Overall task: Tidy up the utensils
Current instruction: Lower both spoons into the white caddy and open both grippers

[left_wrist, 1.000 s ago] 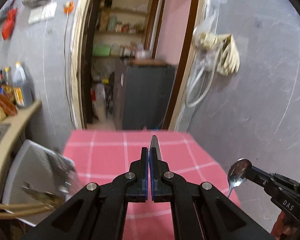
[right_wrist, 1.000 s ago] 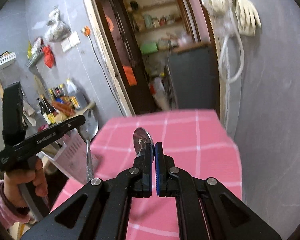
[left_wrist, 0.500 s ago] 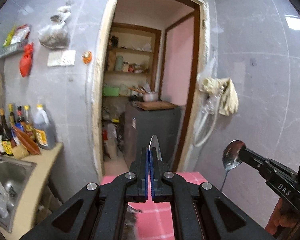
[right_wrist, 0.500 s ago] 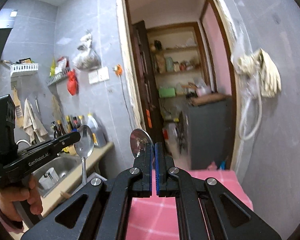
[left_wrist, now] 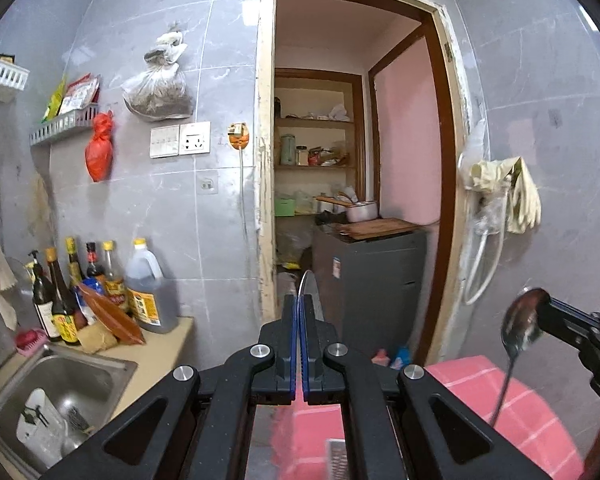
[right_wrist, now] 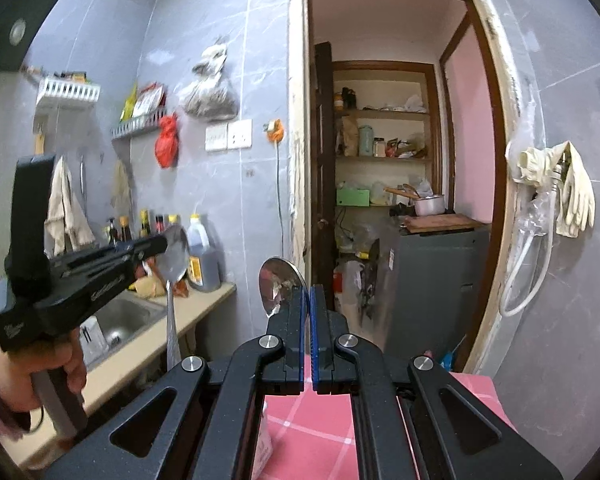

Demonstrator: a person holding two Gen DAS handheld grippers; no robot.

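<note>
My left gripper point(left_wrist: 300, 304) is shut on a metal spoon point(left_wrist: 311, 292), whose bowl shows edge-on above the fingertips. From the right wrist view the left gripper point(right_wrist: 162, 242) holds that spoon point(right_wrist: 173, 256) by the bowl, handle hanging down. My right gripper point(right_wrist: 309, 294) is shut on a second metal spoon point(right_wrist: 278, 286), bowl sticking up left of the fingertips. In the left wrist view the right gripper point(left_wrist: 544, 316) holds that spoon point(left_wrist: 522, 326), handle hanging down. Both are raised above the pink checked table point(left_wrist: 520, 412).
A steel sink point(left_wrist: 60, 392) with a white utensil holder point(left_wrist: 40, 424) sits at lower left on a beige counter point(left_wrist: 156, 352) with several bottles point(left_wrist: 100, 280). A doorway shows a grey cabinet point(left_wrist: 372, 280). Gloves point(left_wrist: 516, 196) hang on the right wall.
Both grippers have lifted and tilted upward with their spoons; the view went from the pink table to the wall, doorway and sink counter. Both stay shut.
</note>
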